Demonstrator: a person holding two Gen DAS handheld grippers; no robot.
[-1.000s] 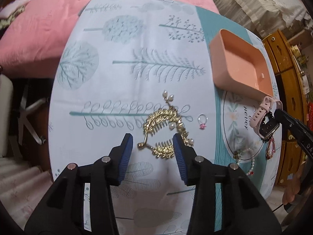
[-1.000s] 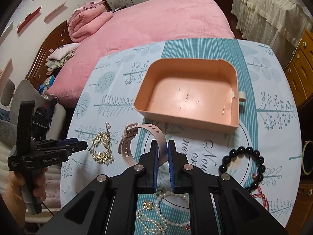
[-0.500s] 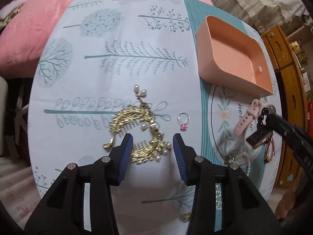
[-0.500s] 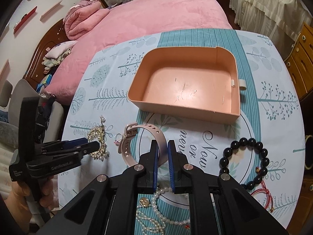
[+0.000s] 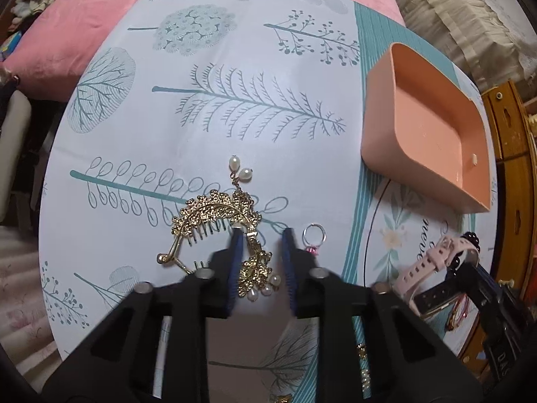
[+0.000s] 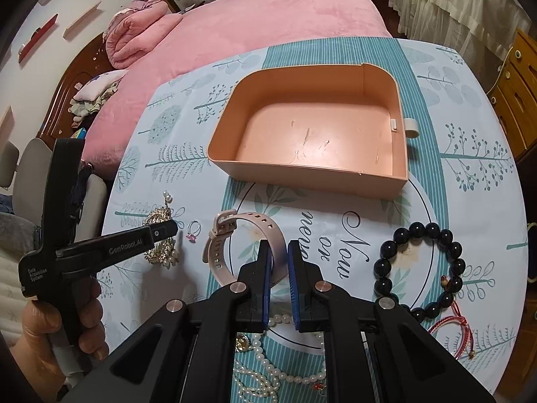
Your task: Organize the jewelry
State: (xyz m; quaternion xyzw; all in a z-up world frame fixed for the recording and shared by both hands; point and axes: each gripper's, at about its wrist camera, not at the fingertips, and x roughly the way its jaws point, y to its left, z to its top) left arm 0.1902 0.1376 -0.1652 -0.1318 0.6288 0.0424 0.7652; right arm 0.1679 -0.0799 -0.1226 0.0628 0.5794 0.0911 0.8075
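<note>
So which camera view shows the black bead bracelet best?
The right wrist view: the black bead bracelet lies there fully visible as a whole ring on the tablecloth. In the left wrist view only a few dark beads peek out behind the pink watch.

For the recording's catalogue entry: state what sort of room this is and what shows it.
Most likely a home bedroom: a bed under a pink blanket sits just behind the cloth-covered table, with folded bedding at its head and wooden drawers alongside.
</note>
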